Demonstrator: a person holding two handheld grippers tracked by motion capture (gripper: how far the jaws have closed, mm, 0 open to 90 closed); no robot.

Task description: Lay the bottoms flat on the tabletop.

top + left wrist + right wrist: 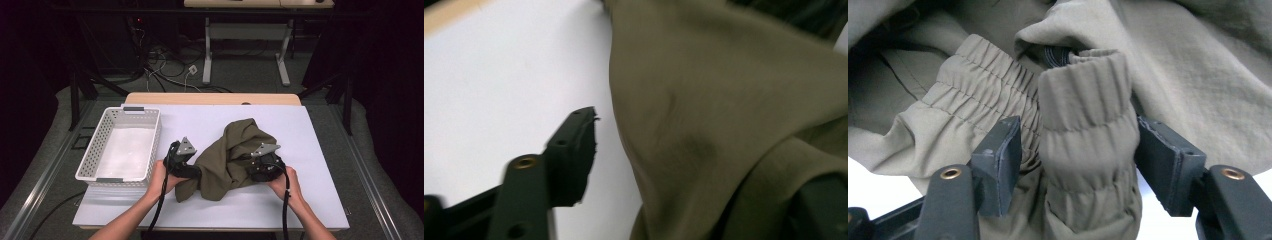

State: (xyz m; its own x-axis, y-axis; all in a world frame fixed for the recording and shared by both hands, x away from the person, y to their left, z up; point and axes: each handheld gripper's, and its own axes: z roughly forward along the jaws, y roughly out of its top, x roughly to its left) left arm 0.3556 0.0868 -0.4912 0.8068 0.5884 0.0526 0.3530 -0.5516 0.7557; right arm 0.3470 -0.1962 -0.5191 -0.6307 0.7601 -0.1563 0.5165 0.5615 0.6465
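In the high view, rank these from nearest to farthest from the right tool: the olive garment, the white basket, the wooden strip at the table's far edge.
1. Olive garment: bunched at the right tool, its gathered band between the jaws.
2. Wooden strip: along the table's far edge, beyond the garment.
3. White basket: at the table's left side, past the left tool.

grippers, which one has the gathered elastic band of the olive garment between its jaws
The right gripper: the ruched elastic band of the olive garment stands between its jaws. The left gripper sits at the garment's plain left edge.
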